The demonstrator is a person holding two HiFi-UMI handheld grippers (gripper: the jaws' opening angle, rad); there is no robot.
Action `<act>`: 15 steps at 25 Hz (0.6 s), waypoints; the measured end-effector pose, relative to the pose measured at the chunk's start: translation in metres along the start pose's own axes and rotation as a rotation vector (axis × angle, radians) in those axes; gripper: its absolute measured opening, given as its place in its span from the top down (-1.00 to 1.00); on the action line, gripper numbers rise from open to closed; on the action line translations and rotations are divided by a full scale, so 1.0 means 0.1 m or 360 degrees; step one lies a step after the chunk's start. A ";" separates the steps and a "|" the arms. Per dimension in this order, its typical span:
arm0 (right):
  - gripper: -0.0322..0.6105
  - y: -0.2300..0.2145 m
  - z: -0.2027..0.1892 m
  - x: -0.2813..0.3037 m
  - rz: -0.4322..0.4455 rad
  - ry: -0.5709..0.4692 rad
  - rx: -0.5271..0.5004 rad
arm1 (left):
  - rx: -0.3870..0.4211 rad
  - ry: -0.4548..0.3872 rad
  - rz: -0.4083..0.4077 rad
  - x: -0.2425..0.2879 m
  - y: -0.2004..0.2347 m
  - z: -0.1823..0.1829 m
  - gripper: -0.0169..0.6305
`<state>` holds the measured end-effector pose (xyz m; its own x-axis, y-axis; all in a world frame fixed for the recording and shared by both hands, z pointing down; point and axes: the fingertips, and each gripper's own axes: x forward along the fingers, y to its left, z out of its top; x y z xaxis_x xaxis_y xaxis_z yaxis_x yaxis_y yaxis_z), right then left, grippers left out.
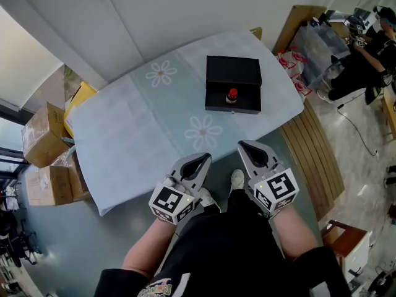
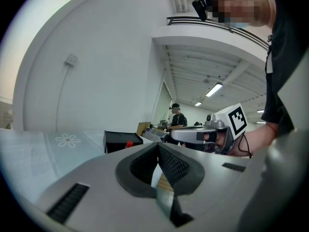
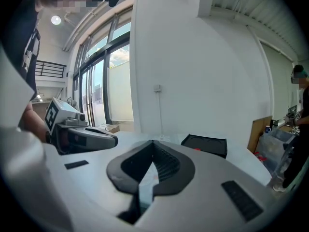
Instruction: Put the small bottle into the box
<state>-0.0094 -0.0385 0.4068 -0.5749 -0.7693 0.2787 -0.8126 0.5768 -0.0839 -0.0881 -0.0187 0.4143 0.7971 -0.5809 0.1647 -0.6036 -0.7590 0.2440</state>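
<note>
Grey left gripper (image 1: 205,158), right gripper (image 1: 244,145), both closed empty, red-capped small bottle (image 1: 232,95) in flat black box (image 1: 233,72)

Small bottle (image 1: 232,95) w/ red top stands in black box (image 1: 233,72) on table (image 1: 136,135). Left gripper (image 1: 204,157) & right gripper (image 1: 246,145) near table edge, both empty.

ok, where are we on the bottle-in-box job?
Done, it seems: the small bottle, red cap up, sits inside the open black box on the table. In hand: nothing; the left tongs and right tongs are both shut and empty, held short of the table's near edge. Left: apparently nothing, unless the box needs closing.
</note>
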 end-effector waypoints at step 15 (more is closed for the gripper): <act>0.87 0.09 0.02 -0.38 0.0078 -0.0044 -0.0008 | 0.0031 -0.0013 0.0026 0.01 -0.42 0.00 0.92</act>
<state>0.0045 -0.0050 0.3933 -0.6164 -0.7474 0.2478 -0.7830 0.6152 -0.0921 -0.0617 0.0129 0.4044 0.7870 -0.5957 0.1607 -0.6169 -0.7550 0.2225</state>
